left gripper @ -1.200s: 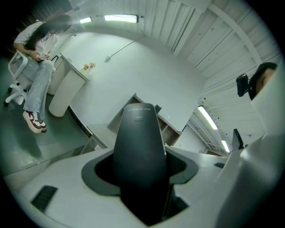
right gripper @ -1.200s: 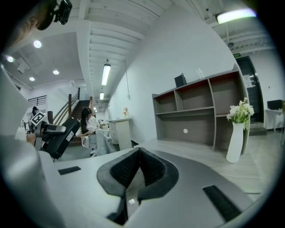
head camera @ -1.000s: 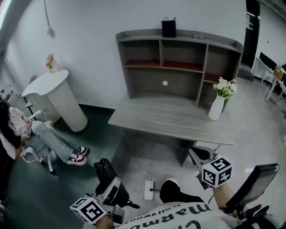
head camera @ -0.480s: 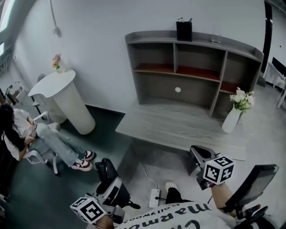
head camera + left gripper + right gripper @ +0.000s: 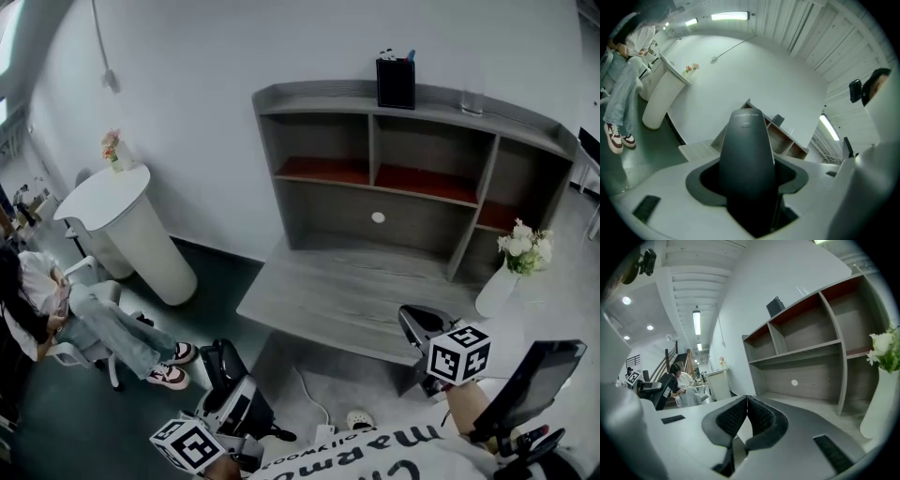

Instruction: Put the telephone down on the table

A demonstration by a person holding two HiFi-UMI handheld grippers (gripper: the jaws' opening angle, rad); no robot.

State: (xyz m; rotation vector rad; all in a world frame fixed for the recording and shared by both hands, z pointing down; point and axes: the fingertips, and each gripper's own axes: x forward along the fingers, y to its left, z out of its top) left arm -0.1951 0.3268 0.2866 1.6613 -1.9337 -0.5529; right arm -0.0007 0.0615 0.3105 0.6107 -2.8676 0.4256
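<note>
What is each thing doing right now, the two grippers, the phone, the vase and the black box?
Left gripper: shut on the dark grey telephone handset.
Right gripper: shut, empty.
Grey wooden desk: telephone not on it yet.
White vase of flowers: upright on the desk.
Black pen holder: upright atop the shelves.

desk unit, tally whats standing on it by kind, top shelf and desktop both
black pen holder: 1
clear glass: 1
white vase of flowers: 1
total on the desk unit: 3
</note>
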